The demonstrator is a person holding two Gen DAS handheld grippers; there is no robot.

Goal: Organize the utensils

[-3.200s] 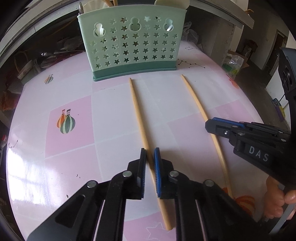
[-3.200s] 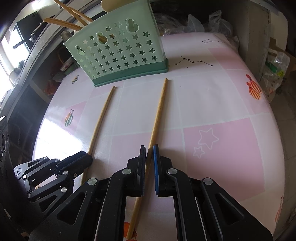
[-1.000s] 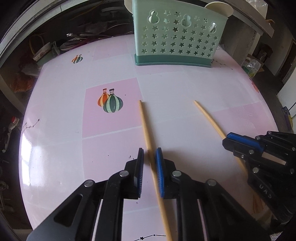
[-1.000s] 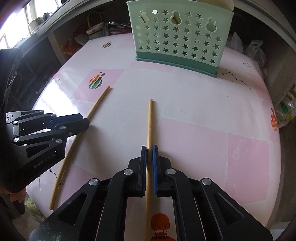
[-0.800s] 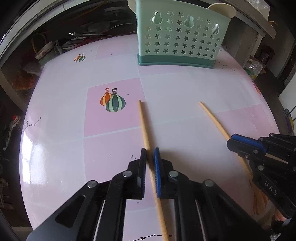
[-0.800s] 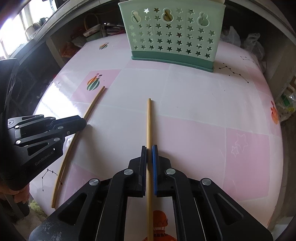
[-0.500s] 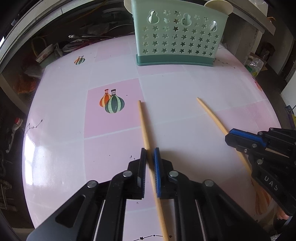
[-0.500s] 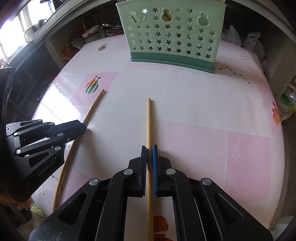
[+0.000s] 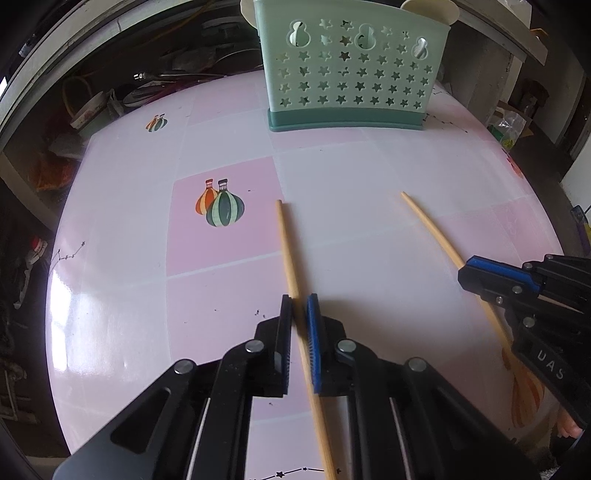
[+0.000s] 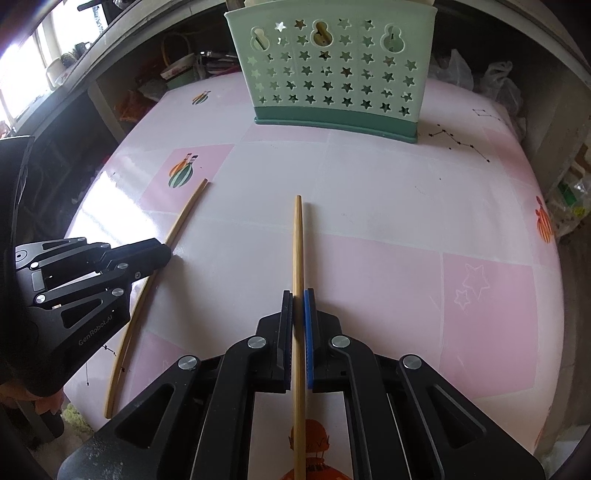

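Here, from your left wrist camera, your left gripper (image 9: 298, 301) is clamped on a wooden chopstick (image 9: 291, 266) that runs up between its pads toward a gourd drawing (image 9: 220, 207) on the pink-and-white table (image 9: 369, 177). The tip of that chopstick points toward the far edge, well short of the green utensil holder (image 9: 351, 70) with star cutouts standing upright there. At right, this view catches your right gripper (image 9: 476, 275) from the side, with a second chopstick (image 9: 430, 225) passing under its black-and-blue tip; whether it presses on the stick cannot be told from here. A cream rounded piece (image 9: 430, 8) shows above the holder's rim.

From your right wrist camera, that grip is plain: your right gripper (image 10: 298, 297) is closed tight on the second chopstick (image 10: 297, 243), which lies straight down the middle of the frame, aimed at the holder (image 10: 332, 70). The first chopstick (image 10: 159, 266) curves along the left, passing behind your left gripper (image 10: 160, 254), and its near end shows only here, close to the table's near edge. Only this view shows the white star outlines (image 10: 472, 286) on a pink square at right.
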